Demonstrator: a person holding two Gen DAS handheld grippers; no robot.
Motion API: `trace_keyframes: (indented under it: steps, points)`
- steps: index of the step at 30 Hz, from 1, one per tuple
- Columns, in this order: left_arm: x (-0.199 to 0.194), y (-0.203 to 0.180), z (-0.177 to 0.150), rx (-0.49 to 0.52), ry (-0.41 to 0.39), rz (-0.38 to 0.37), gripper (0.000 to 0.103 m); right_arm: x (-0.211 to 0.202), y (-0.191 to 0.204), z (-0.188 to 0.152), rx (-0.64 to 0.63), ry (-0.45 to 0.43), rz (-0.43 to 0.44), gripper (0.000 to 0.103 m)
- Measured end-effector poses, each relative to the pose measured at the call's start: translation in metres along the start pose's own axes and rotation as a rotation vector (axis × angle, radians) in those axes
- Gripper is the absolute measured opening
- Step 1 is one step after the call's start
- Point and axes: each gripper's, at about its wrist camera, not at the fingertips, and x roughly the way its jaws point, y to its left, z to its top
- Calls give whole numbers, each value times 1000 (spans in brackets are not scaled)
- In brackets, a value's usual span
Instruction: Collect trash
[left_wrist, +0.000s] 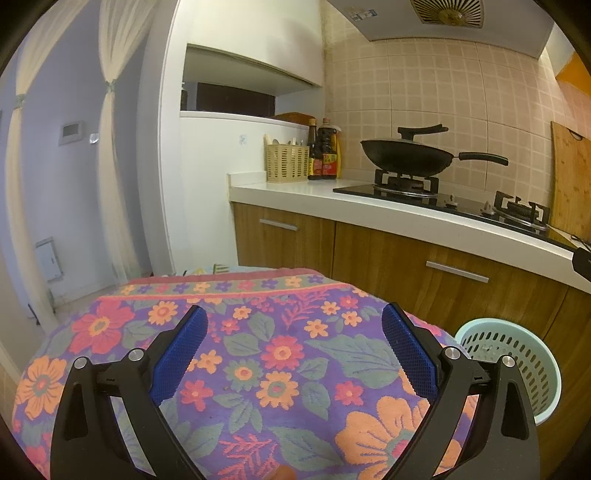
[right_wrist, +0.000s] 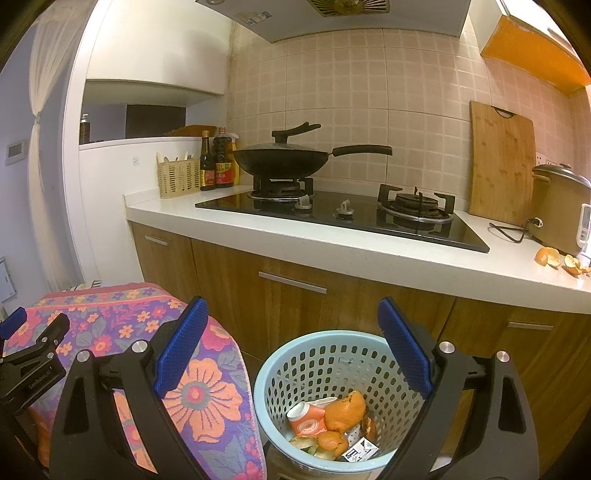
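Observation:
A pale blue perforated trash basket (right_wrist: 280, 373) stands on the floor below my right gripper (right_wrist: 291, 347), which is open and empty above it. Inside lie orange peel (right_wrist: 345, 411), a crumpled orange paper cup (right_wrist: 304, 421) and small packaging. More orange peel (right_wrist: 548, 256) lies on the white countertop at the far right. My left gripper (left_wrist: 293, 350) is open and empty over a floral cloth (left_wrist: 258, 354). The basket shows at the right in the left wrist view (left_wrist: 517, 354). The left gripper shows at the left edge of the right wrist view (right_wrist: 22, 332).
The floral cloth (right_wrist: 199, 398) covers a raised surface left of the basket. Behind is a white counter (right_wrist: 332, 247) with wooden cabinets, a gas hob (right_wrist: 343, 218), a black wok (right_wrist: 280, 158), sauce bottles (right_wrist: 216, 162), a utensil basket (right_wrist: 179, 177), a cutting board (right_wrist: 502, 162) and a rice cooker (right_wrist: 561, 206).

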Motion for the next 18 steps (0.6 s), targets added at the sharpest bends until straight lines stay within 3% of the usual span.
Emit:
trace_keyframes:
  steps: [18]
  points:
    - [1,-3,-2,-3,-1,6,93,1,0,0,2,-3,-2,88]
